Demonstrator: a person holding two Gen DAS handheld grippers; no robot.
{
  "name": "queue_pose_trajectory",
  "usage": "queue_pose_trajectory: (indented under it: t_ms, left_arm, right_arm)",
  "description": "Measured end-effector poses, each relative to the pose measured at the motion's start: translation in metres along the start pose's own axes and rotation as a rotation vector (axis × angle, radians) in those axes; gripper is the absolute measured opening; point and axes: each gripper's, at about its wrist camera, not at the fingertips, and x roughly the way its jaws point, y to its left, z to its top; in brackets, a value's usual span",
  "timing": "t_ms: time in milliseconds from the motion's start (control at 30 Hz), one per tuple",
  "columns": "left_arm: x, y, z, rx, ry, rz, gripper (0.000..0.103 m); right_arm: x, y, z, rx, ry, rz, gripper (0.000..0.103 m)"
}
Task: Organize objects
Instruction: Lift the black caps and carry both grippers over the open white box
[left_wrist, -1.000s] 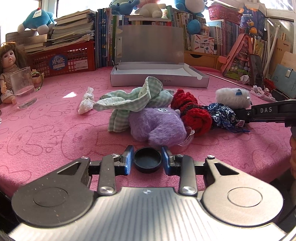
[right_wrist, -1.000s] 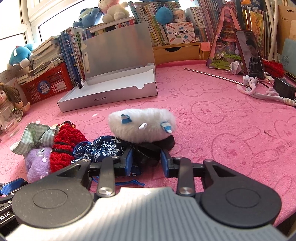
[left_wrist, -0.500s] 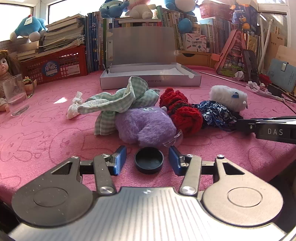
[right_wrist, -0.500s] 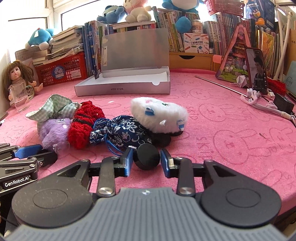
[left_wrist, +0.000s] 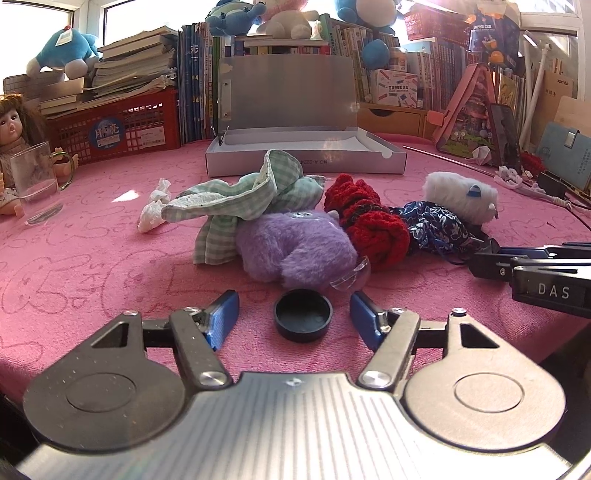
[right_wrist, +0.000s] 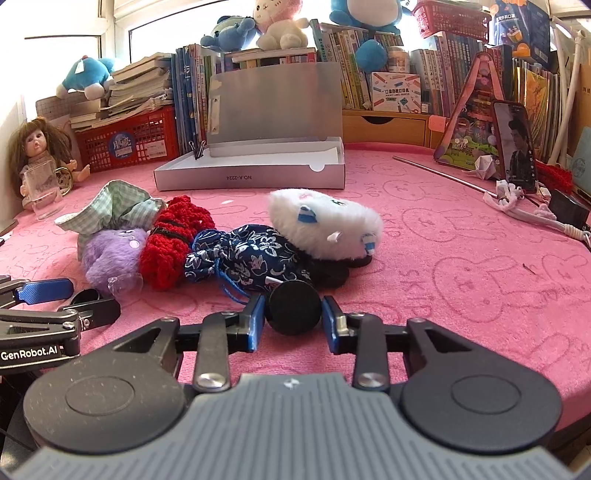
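Left wrist: left tongs (left_wrist: 294, 321) opening around cap (left_wrist: 303, 314); tilted down

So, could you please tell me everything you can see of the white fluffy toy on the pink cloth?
The white fluffy toy is a rounded oval lump of long, soft-looking fur with small blue-and-white tabs and a white nub on its near side. It lies on the pink tablecloth, in front of the open grey box but apart from it. Its lower left edge rests against the navy floral pouch, and something dark lies partly under it. No gripper touches it.
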Motion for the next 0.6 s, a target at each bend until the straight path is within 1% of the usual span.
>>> queue_pose_trajectory:
  t_ms: [67, 133, 167, 233, 267, 300, 367, 467, 533, 567, 600]
  left_arm:
    - [-0.002, -0.002, -0.001, 0.006, 0.000, -0.012, 0.063]
    - [-0.003, -0.004, -0.001, 0.017, 0.000, -0.018, 0.063]
    - [-0.004, -0.005, -0.002, 0.022, -0.003, -0.015, 0.063]
    - [-0.003, -0.006, -0.003, 0.026, -0.010, -0.012, 0.063]
    - [-0.002, -0.006, -0.003, 0.025, -0.009, -0.009, 0.065]
    - [-0.002, -0.006, -0.003, 0.023, -0.007, -0.007, 0.066]
    - [-0.001, -0.005, -0.002, 0.019, -0.004, -0.002, 0.069]
    - [-0.001, -0.006, -0.002, 0.019, -0.007, -0.003, 0.069]
    - [-0.001, -0.007, -0.003, 0.021, -0.010, -0.007, 0.068]
    - [-0.001, -0.008, -0.003, 0.021, -0.011, -0.009, 0.067]
    - [-0.002, -0.009, -0.003, 0.024, -0.013, -0.011, 0.066]
  right_arm:
    - [-0.005, 0.004, -0.001, -0.032, -0.002, 0.014, 0.038]
    - [-0.009, 0.010, -0.003, -0.077, 0.000, 0.031, 0.039]
    - [-0.010, 0.012, -0.003, -0.093, 0.002, 0.036, 0.044]
    - [-0.011, 0.017, -0.005, -0.113, -0.004, 0.038, 0.044]
    - [-0.010, 0.018, -0.006, -0.114, -0.006, 0.036, 0.056]
    - [-0.009, 0.019, -0.006, -0.110, -0.005, 0.036, 0.057]
    - [-0.008, 0.017, -0.006, -0.088, -0.002, 0.031, 0.057]
    - [-0.006, 0.012, -0.007, -0.041, 0.005, 0.034, 0.056]
    - [-0.006, 0.012, -0.008, -0.034, 0.008, 0.040, 0.055]
    - [-0.007, 0.013, -0.008, -0.040, 0.008, 0.044, 0.046]
    - [-0.007, 0.016, -0.009, -0.052, 0.008, 0.053, 0.040]
